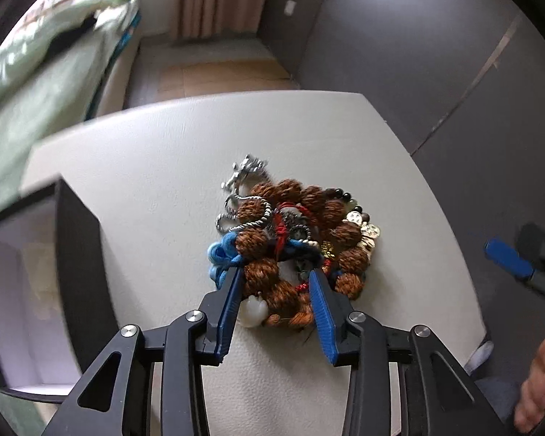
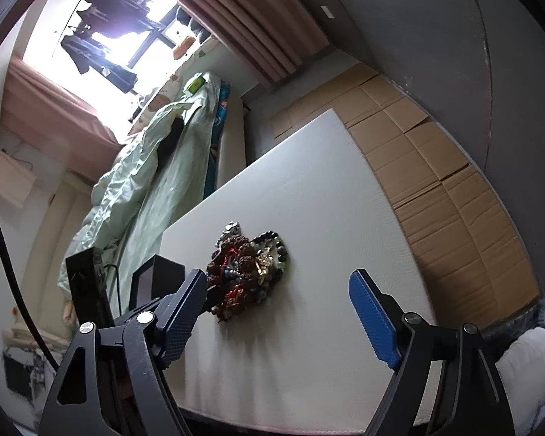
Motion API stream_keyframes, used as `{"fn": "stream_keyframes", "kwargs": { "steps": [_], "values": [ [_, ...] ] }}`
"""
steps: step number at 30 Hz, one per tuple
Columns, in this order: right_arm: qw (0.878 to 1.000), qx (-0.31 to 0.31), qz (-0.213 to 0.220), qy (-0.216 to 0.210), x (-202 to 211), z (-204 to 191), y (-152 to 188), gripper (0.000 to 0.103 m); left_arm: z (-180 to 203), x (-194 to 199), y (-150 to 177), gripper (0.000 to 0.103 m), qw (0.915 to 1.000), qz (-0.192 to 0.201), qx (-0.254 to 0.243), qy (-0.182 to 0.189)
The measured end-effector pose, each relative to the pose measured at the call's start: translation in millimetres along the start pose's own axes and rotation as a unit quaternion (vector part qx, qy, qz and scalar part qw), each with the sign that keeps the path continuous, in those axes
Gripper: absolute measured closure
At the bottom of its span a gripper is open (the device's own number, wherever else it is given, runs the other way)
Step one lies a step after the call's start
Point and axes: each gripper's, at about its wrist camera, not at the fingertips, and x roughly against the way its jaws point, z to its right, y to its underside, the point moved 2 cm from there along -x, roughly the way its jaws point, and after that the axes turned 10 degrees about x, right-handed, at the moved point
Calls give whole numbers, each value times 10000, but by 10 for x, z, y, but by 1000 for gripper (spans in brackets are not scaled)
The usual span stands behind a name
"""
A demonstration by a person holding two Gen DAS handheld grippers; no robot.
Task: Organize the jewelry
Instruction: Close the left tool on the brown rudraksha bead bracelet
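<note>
Left gripper (image 1: 276, 272) over jewelry heap (image 1: 294, 243) — knobbly brown beads, tangled chains.

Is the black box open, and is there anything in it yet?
Open: the box has no lid on, its pale lining exposed. The visible part looks empty; the jewelry sits heaped on the table.

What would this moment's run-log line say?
left claw: around jewelry pile, grip unclear | right claw: open, empty | box: open
</note>
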Motion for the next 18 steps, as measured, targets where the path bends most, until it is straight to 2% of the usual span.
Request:
{"fn": "stream_keyframes", "kwargs": {
  "steps": [2, 4, 9, 11, 12, 16, 18],
  "values": [
    [10000, 26, -44, -5, -27, -26, 4, 21, -50, 4, -23, 64, 9996, -18, 201, 172],
    [10000, 29, -50, -13, -36, -31, 2, 21, -84, 1, -42, 75, 9993, -25, 310, 203],
    [10000, 50, -80, -17, -64, -27, -2, 22, -110, 39, -60, 77, 9989, 10, 373, 285],
    [9999, 78, -128, -54, -91, -51, 2, 26, -124, 127, -99, 79, 9980, 98, 415, 475],
    [9998, 77, -144, -82, -106, -48, -1, 29, -112, 168, -144, 87, 9977, 159, 403, 520],
    [9996, 83, -234, -152, -164, -70, 27, 41, -70, 425, -235, 87, 9946, 453, 348, 868],
    [9995, 84, -262, -175, -188, -81, 31, 42, -66, 537, -230, 87, 9932, 568, 309, 973]
  ]
}}
